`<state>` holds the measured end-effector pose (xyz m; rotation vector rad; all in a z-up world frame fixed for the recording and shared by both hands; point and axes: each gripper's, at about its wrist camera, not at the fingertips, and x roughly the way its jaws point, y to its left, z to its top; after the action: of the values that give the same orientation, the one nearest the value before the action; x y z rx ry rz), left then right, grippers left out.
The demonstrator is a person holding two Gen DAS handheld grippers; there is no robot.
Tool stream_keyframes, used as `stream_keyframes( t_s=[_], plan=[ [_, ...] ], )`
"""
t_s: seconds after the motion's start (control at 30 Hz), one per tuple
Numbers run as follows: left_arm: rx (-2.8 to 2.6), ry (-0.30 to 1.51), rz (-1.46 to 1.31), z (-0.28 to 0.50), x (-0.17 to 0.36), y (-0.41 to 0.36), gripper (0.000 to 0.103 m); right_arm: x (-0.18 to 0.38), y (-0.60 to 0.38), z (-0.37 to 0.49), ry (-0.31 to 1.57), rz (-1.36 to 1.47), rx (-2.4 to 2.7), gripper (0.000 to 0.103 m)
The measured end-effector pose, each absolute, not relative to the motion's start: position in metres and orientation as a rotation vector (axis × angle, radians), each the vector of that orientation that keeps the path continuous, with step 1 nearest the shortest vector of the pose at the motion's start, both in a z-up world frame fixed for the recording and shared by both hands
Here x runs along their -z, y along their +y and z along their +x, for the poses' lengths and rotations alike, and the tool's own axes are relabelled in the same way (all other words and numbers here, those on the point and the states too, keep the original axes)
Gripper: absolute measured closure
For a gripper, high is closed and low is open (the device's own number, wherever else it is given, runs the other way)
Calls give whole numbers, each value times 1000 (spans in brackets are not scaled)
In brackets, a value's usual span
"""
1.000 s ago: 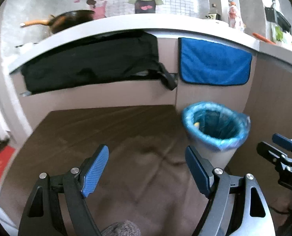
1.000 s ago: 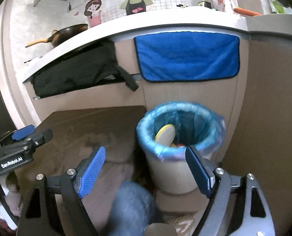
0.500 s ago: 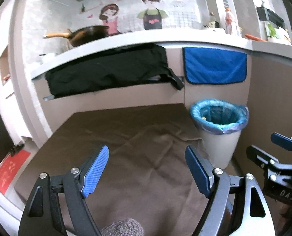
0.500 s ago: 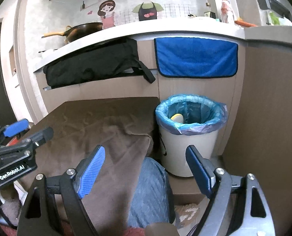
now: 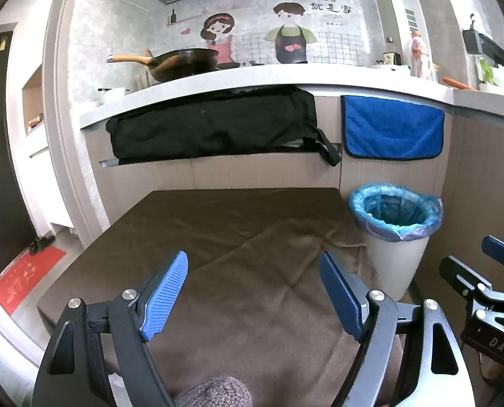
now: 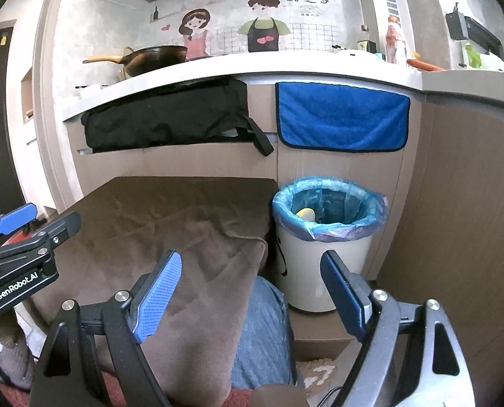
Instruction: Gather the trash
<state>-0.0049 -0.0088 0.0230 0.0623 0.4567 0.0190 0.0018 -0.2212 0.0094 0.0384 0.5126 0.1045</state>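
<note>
Brown-clothed table (image 5: 238,237), blue-lined bin (image 5: 396,224) at two o'clock, left gripper (image 5: 253,291) and right gripper (image 6: 250,291) both spread wide, nothing held.

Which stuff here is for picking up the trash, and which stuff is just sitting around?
For the trash job:
- white bin with blue bag liner
- yellow and white piece of trash inside the bin
- left gripper and right gripper, both open and holding nothing

Just sitting around:
- brown cloth
- black bag
- blue towel
- wok
</note>
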Motion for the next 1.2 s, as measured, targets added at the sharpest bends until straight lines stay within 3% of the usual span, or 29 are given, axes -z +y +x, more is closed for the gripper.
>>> stream_keyframes(
  t_s=[1.2],
  plan=[
    [-15,445,54,-10,-26,-14,23,-11,-216,-2,511,38,-115,21]
  ],
)
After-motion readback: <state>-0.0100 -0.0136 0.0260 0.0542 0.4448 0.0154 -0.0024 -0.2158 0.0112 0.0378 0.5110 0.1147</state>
